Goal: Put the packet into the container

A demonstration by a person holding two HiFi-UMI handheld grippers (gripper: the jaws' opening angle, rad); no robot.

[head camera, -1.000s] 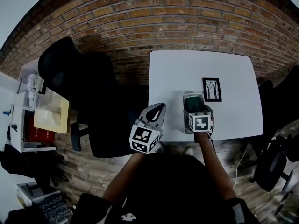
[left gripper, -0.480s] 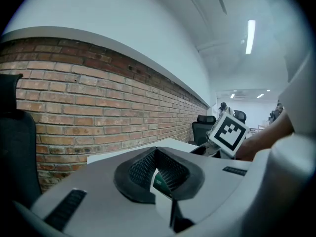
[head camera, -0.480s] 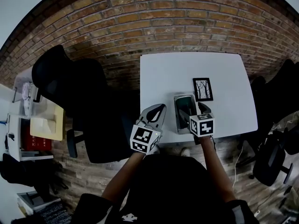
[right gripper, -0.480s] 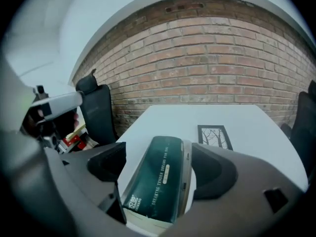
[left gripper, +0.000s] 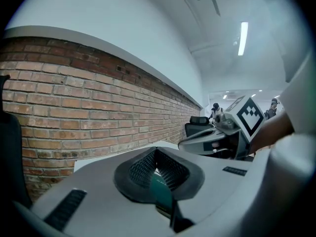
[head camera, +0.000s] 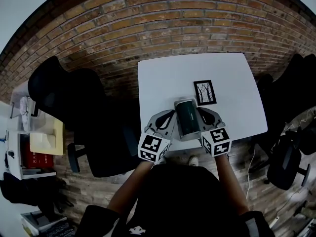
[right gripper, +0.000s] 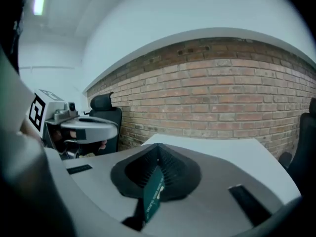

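The packet (head camera: 187, 118), dark green, is being carried between both tools. The right gripper (head camera: 201, 115) is closing onto its right edge, with the pads pressing on the printed margin. The left gripper (head camera: 172, 116) is pinching the opposite edge, its jaws together on the green film. The right gripper view is showing the packet edge-on in the throat of the jaws, tilted a little, so the bite looks shallow.

The packet is sitting over the near edge of the white table (head camera: 232, 83), just on the person's side of a small framed picture (head camera: 204, 92). A pale rim (head camera: 186, 101) is showing at the packet's far end. Whether that is the container's lip, with the packet already partly inside, cannot be told from here.

The step in hand seems to be steadying the packet for lowering. To do it well, both tools should be moving together, keeping the film flat without stretching it. The packet should be lined up square with the opening, and one side released only once it is resting inside. Pulling the tools apart risks slipping that thin right-hand grip.
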